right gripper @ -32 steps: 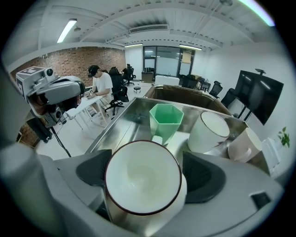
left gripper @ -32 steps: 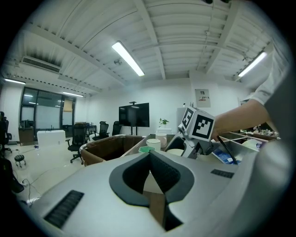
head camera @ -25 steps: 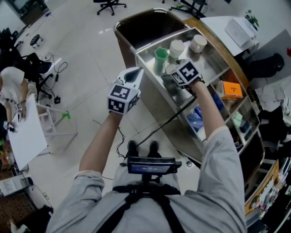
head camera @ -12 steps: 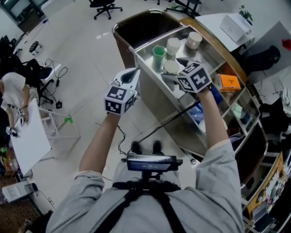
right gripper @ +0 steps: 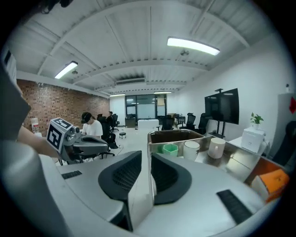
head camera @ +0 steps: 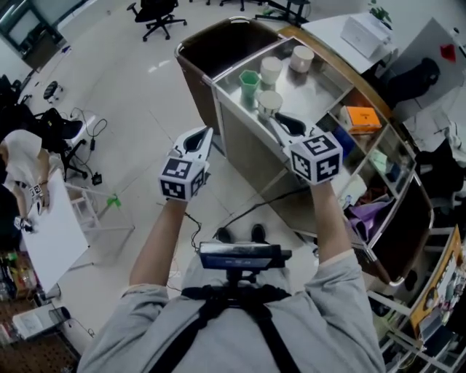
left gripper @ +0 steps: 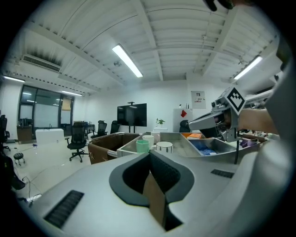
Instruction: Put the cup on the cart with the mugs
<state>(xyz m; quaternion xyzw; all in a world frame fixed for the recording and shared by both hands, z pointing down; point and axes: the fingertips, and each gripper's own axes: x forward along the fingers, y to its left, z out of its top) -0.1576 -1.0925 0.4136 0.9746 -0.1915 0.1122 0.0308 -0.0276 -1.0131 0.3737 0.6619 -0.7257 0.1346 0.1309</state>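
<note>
- The seated person in a white shirt (head camera: 16,156) is cut off by the head view's left edge.
- The orange box (right gripper: 273,180) runs off the right gripper view's dark rim.
- The lower shelves of the silver steel cart (head camera: 320,84) hold things too small to name.

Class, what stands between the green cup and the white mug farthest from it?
Another white mug, in line between green cup and far mug, seen in the head view.

Pale glossy floor (head camera: 138,80), black office chairs (head camera: 156,9), a dark screen (left gripper: 132,115), one brick wall (right gripper: 41,106), strip lights (left gripper: 127,60) across a white ribbed ceiling (left gripper: 175,41).
</note>
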